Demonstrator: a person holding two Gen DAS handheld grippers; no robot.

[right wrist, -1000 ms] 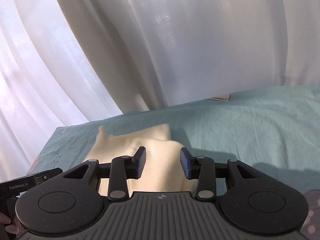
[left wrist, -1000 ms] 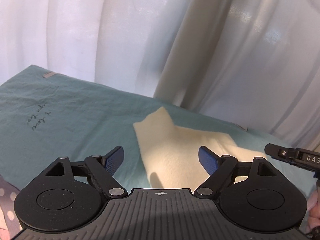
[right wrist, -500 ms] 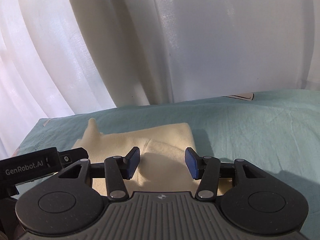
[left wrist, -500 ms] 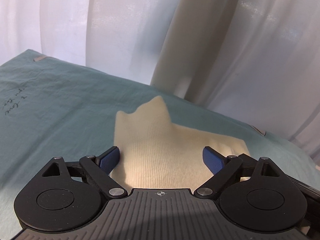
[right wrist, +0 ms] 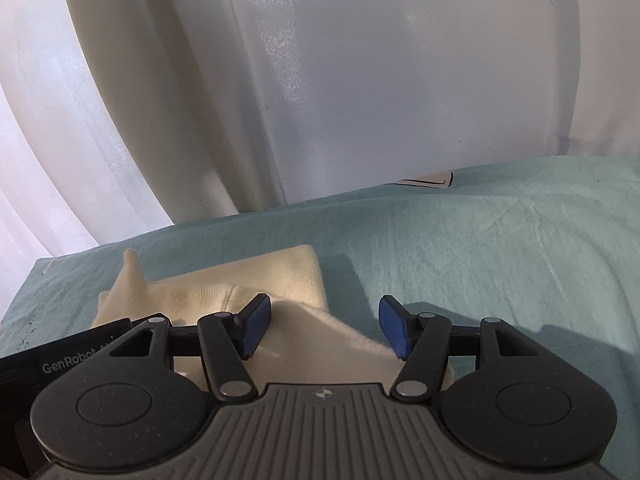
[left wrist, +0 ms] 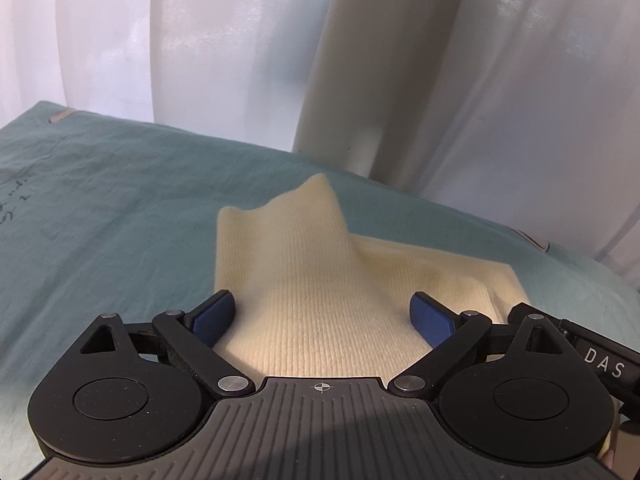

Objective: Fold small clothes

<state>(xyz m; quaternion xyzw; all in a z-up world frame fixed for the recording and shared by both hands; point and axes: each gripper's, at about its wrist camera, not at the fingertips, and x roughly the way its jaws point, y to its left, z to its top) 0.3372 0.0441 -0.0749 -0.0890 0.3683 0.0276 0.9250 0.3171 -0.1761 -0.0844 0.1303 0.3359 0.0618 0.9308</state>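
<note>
Cream knit garment (left wrist: 320,280) lay bunched on bed sheet (left wrist: 120,208); left claw (left wrist: 324,314) wide, right claw (right wrist: 324,326) opening, both unclamped; pinching one layer risked a crooked fold.

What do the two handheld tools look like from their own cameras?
Both match: black linkage arms on round black pivot housings, silver rivets, a ribbed grey base with a small crosshair mark, and blue fingertips. Left tool; right tool. White lettering marks each body's side.

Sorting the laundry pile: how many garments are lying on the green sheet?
1. A cream knit garment lies on the green sheet near the curtain, one corner poking up. Anything behind the cameras is hidden.
</note>
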